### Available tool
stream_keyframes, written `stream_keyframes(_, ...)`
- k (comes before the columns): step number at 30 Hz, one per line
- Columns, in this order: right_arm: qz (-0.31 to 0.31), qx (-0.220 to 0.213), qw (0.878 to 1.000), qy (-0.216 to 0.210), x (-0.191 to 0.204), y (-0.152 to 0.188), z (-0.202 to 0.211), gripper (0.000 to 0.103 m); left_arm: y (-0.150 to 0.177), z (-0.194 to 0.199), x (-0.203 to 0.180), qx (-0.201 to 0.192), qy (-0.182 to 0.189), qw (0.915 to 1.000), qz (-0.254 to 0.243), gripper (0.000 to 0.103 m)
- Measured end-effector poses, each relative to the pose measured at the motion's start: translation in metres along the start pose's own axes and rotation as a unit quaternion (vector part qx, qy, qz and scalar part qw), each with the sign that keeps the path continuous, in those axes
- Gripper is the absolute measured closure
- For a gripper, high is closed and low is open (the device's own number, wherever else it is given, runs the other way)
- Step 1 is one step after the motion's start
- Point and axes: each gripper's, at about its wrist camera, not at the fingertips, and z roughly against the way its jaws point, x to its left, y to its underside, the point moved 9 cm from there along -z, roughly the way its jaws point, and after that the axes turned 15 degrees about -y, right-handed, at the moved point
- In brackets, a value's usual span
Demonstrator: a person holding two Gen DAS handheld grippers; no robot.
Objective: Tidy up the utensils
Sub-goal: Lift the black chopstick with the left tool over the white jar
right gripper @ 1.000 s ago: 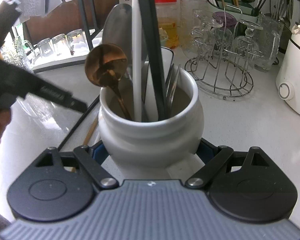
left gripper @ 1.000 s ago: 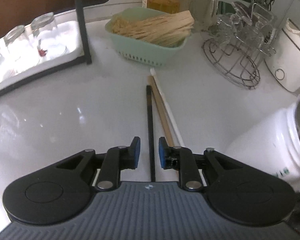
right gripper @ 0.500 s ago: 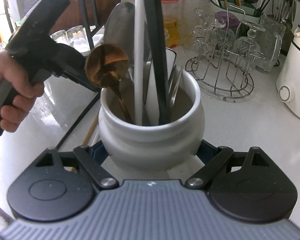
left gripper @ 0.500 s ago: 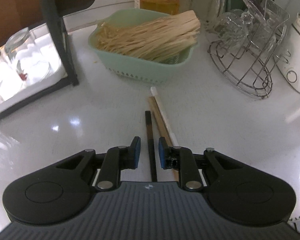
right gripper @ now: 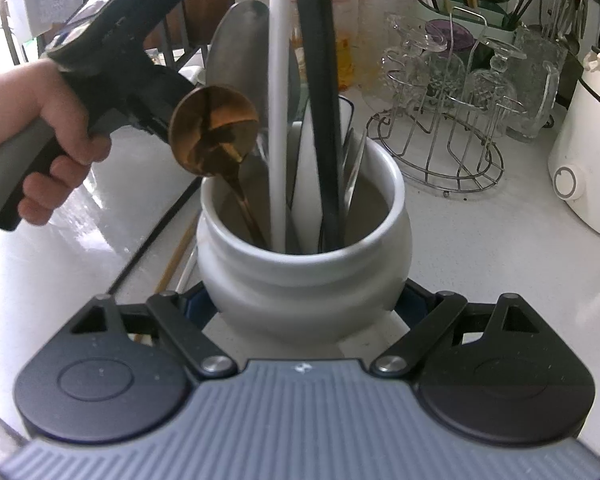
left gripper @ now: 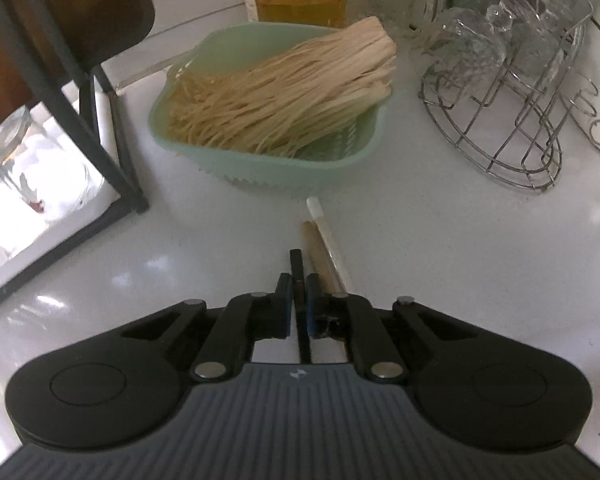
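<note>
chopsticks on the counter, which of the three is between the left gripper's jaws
The black chopstick, leftmost of the three. The left gripper has just closed on it; the tan chopstick and white chopstick lie outside, to its right.

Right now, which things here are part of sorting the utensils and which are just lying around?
In the job: black chopstick in left gripper, wooden chopstick, white chopstick, white crock in right gripper.
Lying about: green basket, wire glass rack.

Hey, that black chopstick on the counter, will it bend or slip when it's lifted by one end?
The black chopstick looks straight and rigid, so probably no bending. It's thin and glossy, gripped near one end by the left hand-held gripper, so it may pivot or slip.
</note>
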Motion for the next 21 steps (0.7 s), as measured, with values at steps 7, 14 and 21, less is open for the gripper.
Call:
stream_keyframes(7,0.003,0.000,1.000,-0.001,-0.001,0.000,-0.001,0.011,0.003,0.013,0.002,-0.011,-0.001,0.9999,0.001,0.096)
stream_keyframes(14,0.002,0.001,1.000,-0.004,-0.002,-0.001,-0.003,0.011,0.008,0.051,0.016,-0.038,0.010,0.9984,0.040,0.096)
stream_keyframes(21,0.001,0.003,1.000,-0.006,-0.003,-0.004,-0.007,0.011,0.022,0.108,0.030,-0.081,0.021,0.9933,0.080,0.096)
